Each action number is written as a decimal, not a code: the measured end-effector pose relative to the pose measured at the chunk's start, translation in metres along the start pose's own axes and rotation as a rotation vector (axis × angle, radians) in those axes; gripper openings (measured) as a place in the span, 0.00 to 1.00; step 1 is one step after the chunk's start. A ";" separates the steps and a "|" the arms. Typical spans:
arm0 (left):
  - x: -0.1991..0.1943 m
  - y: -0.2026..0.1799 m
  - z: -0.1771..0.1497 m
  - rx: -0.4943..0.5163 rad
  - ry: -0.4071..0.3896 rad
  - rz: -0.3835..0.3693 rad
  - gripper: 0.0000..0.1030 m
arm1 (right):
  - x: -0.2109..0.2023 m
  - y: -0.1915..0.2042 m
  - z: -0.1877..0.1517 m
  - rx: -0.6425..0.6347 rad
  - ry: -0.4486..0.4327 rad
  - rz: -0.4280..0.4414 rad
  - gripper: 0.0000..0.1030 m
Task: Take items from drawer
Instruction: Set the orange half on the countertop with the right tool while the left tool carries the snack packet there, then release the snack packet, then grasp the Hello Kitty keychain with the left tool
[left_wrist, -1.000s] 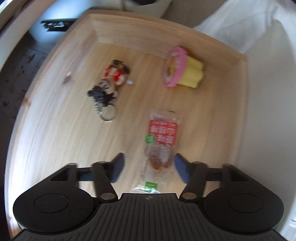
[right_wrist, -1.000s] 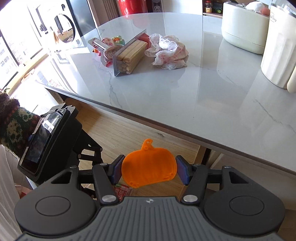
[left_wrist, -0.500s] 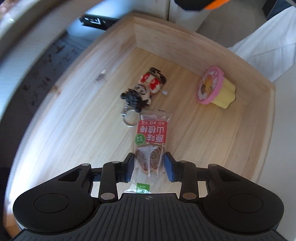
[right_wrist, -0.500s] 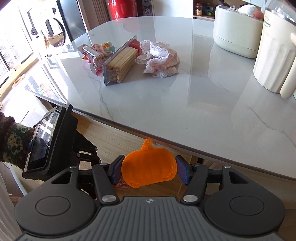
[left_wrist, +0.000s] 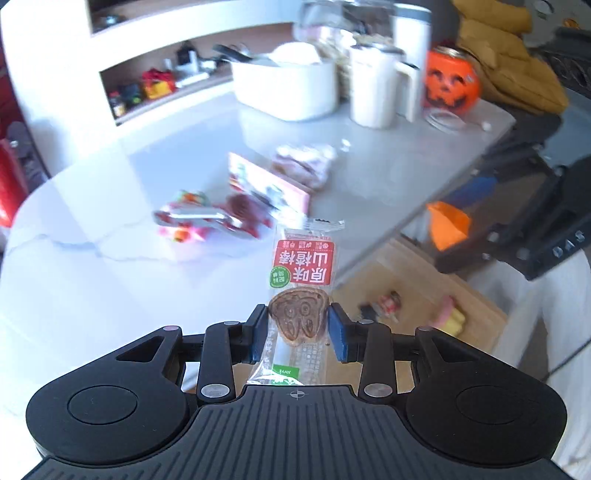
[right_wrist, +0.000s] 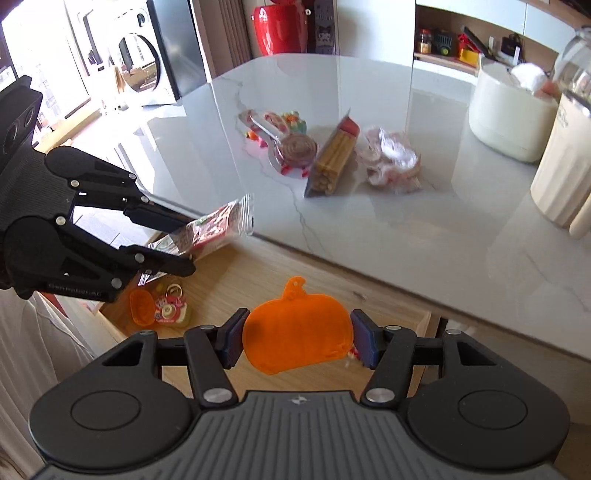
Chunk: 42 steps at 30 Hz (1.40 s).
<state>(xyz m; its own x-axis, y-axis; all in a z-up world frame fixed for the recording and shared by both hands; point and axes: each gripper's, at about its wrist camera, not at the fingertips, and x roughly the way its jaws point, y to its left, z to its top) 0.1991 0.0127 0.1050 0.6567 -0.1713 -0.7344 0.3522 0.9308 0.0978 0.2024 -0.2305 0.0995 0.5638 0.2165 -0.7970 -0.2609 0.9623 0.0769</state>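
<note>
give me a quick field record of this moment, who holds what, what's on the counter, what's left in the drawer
left hand-held gripper: shut on snack packet, lifted above the counter edge
right hand-held gripper: shut on orange pumpkin cutout, over the open drawer
drawer: open, light wood, below the counter edge
left in drawer: small figure keychain, pink and yellow toy
counter: pale marble; holds a pack of sticks, a candy bag, a lacy bundle
far end of counter: white pot, white jug, pumpkin jar
</note>
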 end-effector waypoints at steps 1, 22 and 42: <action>0.003 0.014 0.010 -0.044 -0.014 0.032 0.38 | -0.004 0.003 0.009 -0.017 -0.027 -0.016 0.57; 0.055 0.091 0.011 -0.317 -0.146 0.144 0.44 | 0.069 -0.056 0.077 0.090 -0.156 -0.199 0.72; 0.003 0.116 0.007 -0.393 -0.239 0.251 0.45 | 0.023 -0.006 0.026 -0.084 -0.176 -0.154 0.80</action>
<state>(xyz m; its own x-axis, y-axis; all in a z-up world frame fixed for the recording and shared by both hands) 0.2470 0.1178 0.1187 0.8389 0.0462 -0.5423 -0.0818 0.9958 -0.0418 0.2374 -0.2274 0.0958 0.7277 0.1011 -0.6784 -0.2216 0.9707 -0.0930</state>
